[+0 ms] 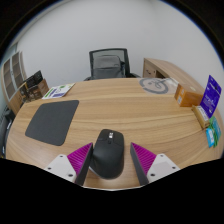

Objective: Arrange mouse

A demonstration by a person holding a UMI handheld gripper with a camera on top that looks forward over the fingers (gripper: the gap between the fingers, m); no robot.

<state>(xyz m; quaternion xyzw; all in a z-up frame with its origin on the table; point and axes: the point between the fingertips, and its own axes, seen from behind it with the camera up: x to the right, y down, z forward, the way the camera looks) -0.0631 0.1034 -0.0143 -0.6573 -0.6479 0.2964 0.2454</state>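
Observation:
A black computer mouse [108, 153] rests on the wooden table [120, 105], right between my gripper's [110, 160] two fingers. The magenta pads [79, 158] stand at either side of it with a narrow gap showing on each side, so the gripper is open around the mouse. A dark grey mouse pad [52, 120] lies on the table to the left, beyond the fingers and apart from the mouse.
A black office chair [108, 65] stands behind the table's far edge. At the far right are a round white object [155, 86], a wooden box [187, 96] and a purple box [211, 95]. Papers [58, 91] lie at the far left, near a shelf [14, 75].

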